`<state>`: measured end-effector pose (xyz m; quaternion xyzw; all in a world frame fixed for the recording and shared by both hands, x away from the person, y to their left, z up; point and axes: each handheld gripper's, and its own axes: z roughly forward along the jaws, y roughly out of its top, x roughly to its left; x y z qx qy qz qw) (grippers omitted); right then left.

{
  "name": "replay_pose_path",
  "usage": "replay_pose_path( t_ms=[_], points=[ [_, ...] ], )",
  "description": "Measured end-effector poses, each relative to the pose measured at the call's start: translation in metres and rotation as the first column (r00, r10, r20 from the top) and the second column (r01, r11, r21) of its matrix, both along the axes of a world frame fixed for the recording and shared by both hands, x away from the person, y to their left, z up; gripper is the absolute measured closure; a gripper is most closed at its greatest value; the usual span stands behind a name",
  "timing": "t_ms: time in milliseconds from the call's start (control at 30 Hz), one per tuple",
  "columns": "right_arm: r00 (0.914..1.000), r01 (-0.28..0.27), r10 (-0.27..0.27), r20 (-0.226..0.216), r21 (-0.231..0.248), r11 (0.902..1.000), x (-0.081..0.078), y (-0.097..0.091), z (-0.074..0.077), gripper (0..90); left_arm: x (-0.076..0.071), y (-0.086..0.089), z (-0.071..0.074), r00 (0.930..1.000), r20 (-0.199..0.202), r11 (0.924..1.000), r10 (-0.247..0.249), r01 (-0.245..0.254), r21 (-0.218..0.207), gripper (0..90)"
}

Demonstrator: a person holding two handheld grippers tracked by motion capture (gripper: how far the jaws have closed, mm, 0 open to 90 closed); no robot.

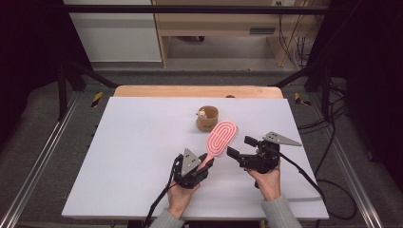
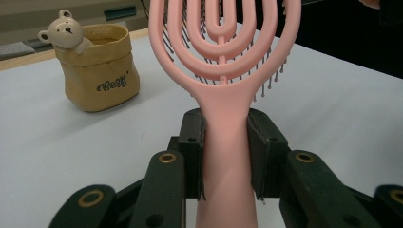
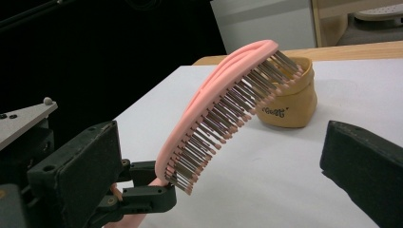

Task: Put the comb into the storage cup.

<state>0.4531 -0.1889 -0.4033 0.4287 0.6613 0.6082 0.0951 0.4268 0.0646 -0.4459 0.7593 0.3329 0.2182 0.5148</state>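
A pink hairbrush [image 1: 222, 137] with an oval looped head is tilted up off the white table [image 1: 133, 152], bristles facing right. My left gripper [image 1: 205, 165] is shut on its handle [image 2: 225, 156], with a black pad on each side. My right gripper [image 1: 241, 147] stands open just right of the handle, pointing left at the brush. In the right gripper view the bristled head [image 3: 223, 109] rises ahead of its two spread jaws, touching neither. A tan pouch [image 1: 207, 118] with a small bear figure [image 2: 65, 31] on its rim stands behind the brush.
The pouch [image 3: 285, 102] sits upright at the back middle of the table. A wooden strip [image 1: 197, 91] runs along the far edge. Black cables [image 1: 309, 178] trail from both grippers toward the near edge. Dark frame bars stand at both sides.
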Motion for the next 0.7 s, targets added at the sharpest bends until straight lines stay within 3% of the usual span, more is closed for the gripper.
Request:
replay_pose_path(
  t_ms=[700],
  points=[
    [0.9993,0.016,-0.016,-0.034,-0.004,0.9999,0.010,0.012,-0.004,4.2,-0.005,-0.008,0.001,0.9998,0.019,1.0000,-0.009,0.008,0.003,69.8]
  ],
)
